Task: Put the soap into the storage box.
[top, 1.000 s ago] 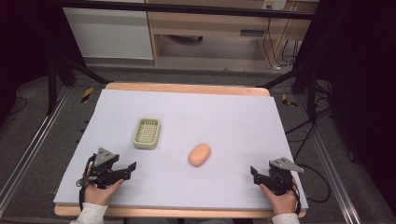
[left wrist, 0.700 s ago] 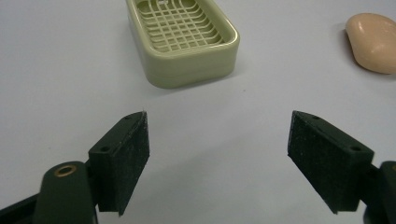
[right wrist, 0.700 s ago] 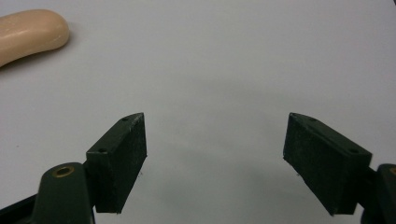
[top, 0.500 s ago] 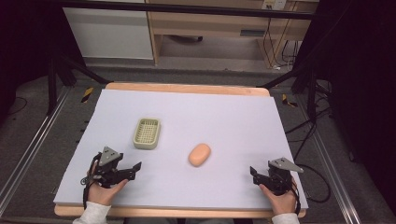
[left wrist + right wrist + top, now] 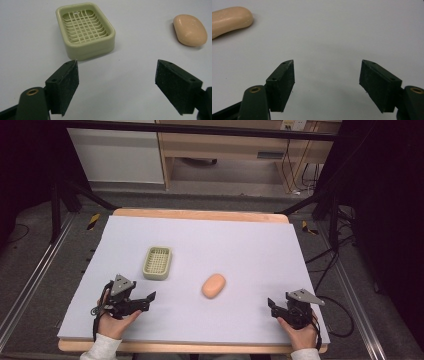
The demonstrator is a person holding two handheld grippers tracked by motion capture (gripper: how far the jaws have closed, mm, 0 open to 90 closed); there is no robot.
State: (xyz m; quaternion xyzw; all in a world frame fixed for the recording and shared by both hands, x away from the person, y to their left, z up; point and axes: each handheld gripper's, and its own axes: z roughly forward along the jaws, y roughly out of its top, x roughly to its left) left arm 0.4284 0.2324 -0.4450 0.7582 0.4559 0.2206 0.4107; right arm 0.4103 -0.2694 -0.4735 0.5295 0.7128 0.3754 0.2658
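While both stand wide, each gripper holds nothing.

Stuff that's cut off at the edges

The soap runs off the left edge in the right gripper view, and both forearms get chopped by the high view's bottom edge.

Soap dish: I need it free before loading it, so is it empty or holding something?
Empty. The soap dish shows bare grid; the soap lies apart on the table.
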